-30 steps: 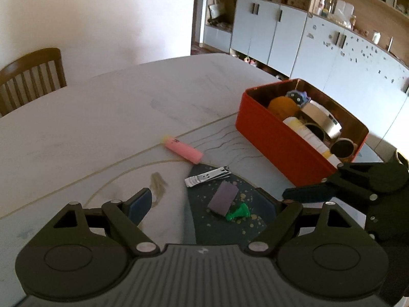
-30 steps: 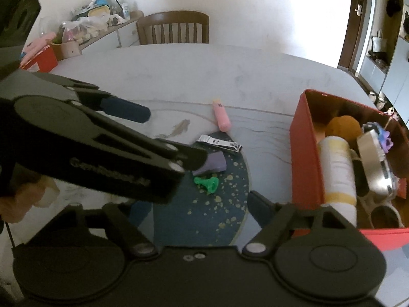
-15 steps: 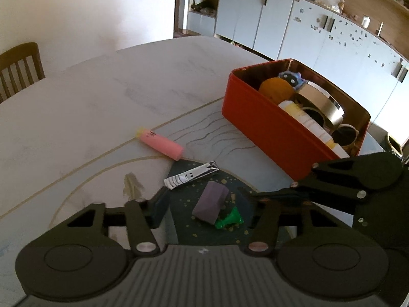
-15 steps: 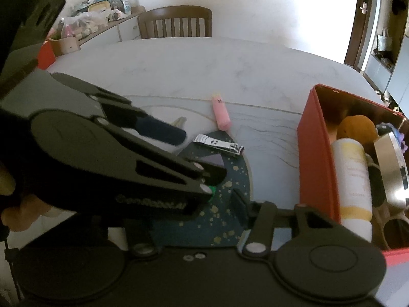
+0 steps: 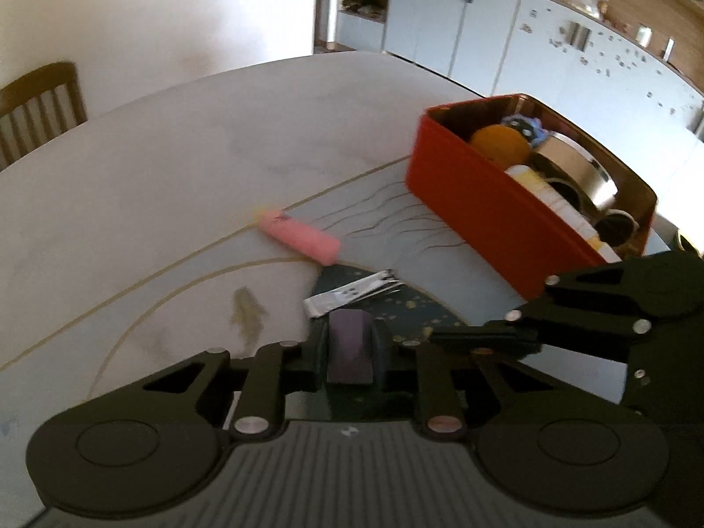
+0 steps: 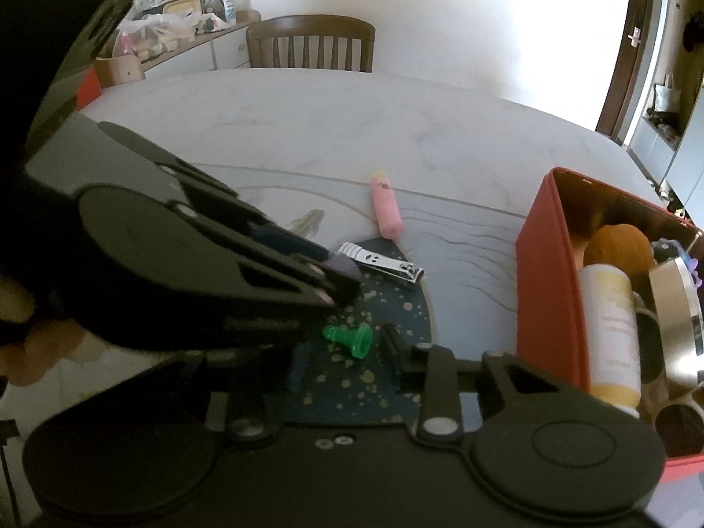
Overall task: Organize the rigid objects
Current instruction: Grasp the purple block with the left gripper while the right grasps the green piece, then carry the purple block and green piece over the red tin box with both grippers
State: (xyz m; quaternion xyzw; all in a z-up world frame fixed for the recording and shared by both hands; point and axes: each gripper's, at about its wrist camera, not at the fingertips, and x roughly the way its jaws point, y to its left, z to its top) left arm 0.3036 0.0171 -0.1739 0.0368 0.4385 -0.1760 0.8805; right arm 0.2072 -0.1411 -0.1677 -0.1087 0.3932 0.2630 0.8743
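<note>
My left gripper is shut on a purple block over the dark speckled patch of the table; from the right wrist view its tips hold the block low at the patch. My right gripper is partly open around a small green peg that lies on the patch, fingers on either side, not touching. A metal nail clipper and a pink tube lie just beyond. The red box is to the right.
The red box holds an orange ball, a yellow-white bottle, a metal tin and other items. A wooden chair stands at the table's far edge. Cabinets line the far wall.
My left gripper has closed on the purple block. My right gripper has narrowed and come down around the green peg.
</note>
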